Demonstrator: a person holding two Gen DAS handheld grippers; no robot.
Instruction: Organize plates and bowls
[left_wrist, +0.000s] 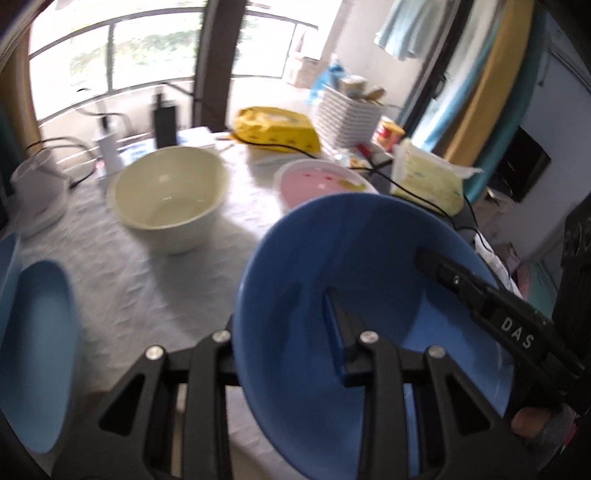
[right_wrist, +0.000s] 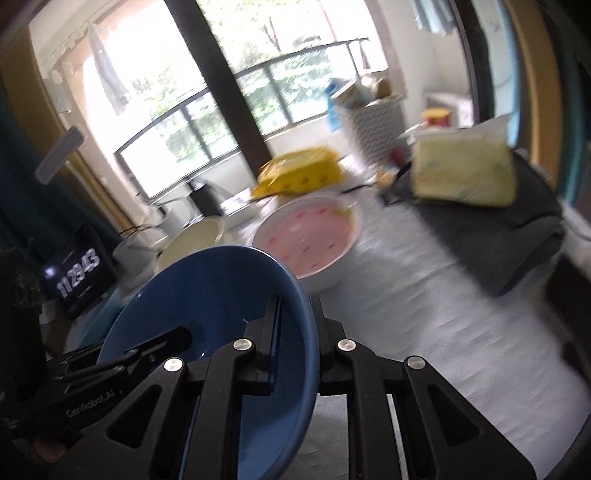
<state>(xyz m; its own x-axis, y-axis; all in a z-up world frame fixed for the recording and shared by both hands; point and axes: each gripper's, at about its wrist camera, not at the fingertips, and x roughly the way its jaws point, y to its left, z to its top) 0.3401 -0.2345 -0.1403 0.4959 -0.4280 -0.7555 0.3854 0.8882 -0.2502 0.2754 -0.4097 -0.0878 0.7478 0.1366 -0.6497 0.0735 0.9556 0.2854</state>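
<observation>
Above the white tablecloth (left_wrist: 122, 280), the blue bowl (left_wrist: 314, 266) is clamped by its rim on both sides: left gripper (left_wrist: 284, 321) on one edge, right gripper (right_wrist: 295, 321) opposite. Cream bowl (left_wrist: 170, 195) and pink plate (right_wrist: 306, 236) rest beyond.

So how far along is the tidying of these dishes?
Nothing looks stacked yet. In hand: the left tool and right tool both clamp the deep blue bowl's rim. Left: the cream bowl, pink-lined white bowl and pale blue oval dish sit apart.
</observation>
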